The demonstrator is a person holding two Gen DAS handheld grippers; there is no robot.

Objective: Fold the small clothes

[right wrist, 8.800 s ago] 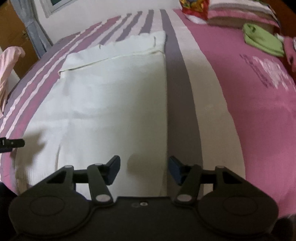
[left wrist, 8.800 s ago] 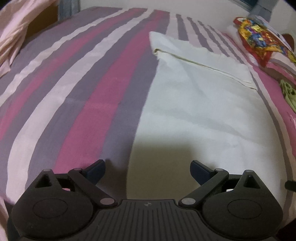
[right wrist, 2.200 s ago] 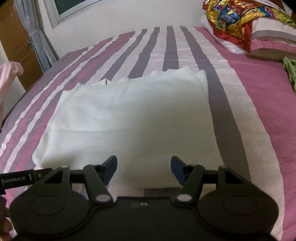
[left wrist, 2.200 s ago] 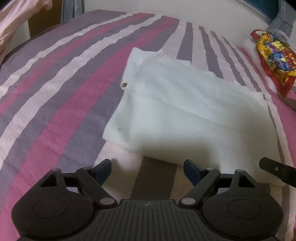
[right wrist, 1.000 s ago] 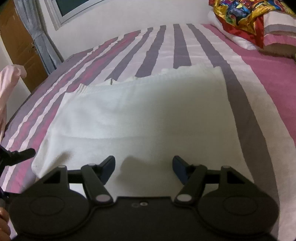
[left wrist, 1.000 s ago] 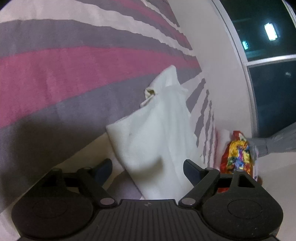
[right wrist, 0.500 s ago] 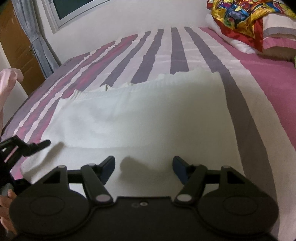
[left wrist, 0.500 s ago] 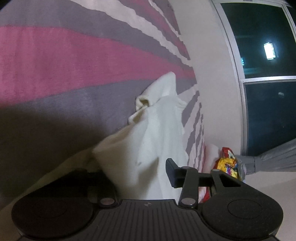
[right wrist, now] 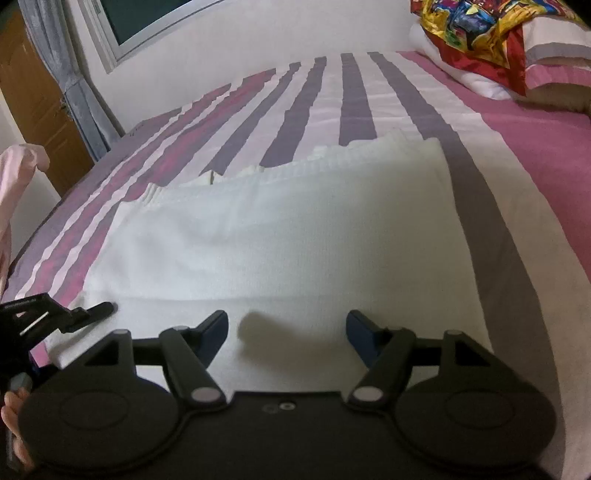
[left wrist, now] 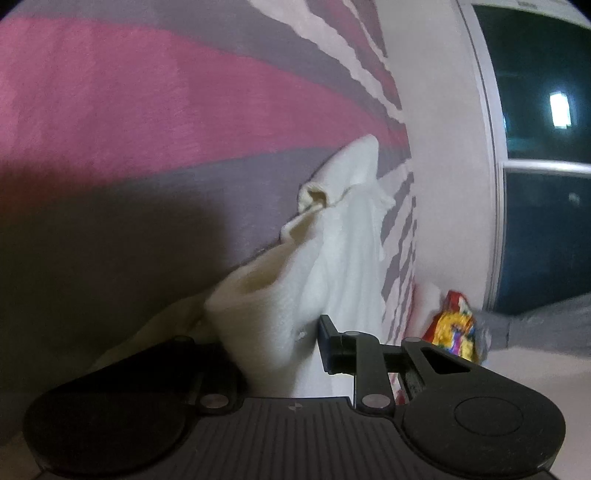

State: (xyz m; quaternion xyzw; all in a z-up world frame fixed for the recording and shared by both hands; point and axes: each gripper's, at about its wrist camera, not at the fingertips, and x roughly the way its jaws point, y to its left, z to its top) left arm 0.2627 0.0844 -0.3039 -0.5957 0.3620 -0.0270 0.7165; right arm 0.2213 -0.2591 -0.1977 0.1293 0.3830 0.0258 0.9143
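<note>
A white folded garment (right wrist: 288, 229) lies flat on the striped bed sheet (right wrist: 332, 110). In the left wrist view its near left corner (left wrist: 266, 325) bulges up between the jaws of my left gripper (left wrist: 273, 343), which are closing and pinch the fold. The cloth hides the left finger; the right pad (left wrist: 325, 339) touches it. My left gripper (right wrist: 74, 314) also shows at the garment's left edge in the right wrist view, rolled onto its side. My right gripper (right wrist: 286, 325) hovers open over the garment's near edge, with nothing between its fingers.
A pillow under a bright red and yellow cloth (right wrist: 480, 29) lies at the bed's far right. A wall with a dark window (left wrist: 546, 147) runs along the far side. A grey curtain and wooden door (right wrist: 33, 92) stand left, with pink fabric (right wrist: 18, 166) hanging there.
My left gripper has closed from wide open onto the garment's corner and pushed in lower, bunching the fold upward. The right gripper has kept still and open.
</note>
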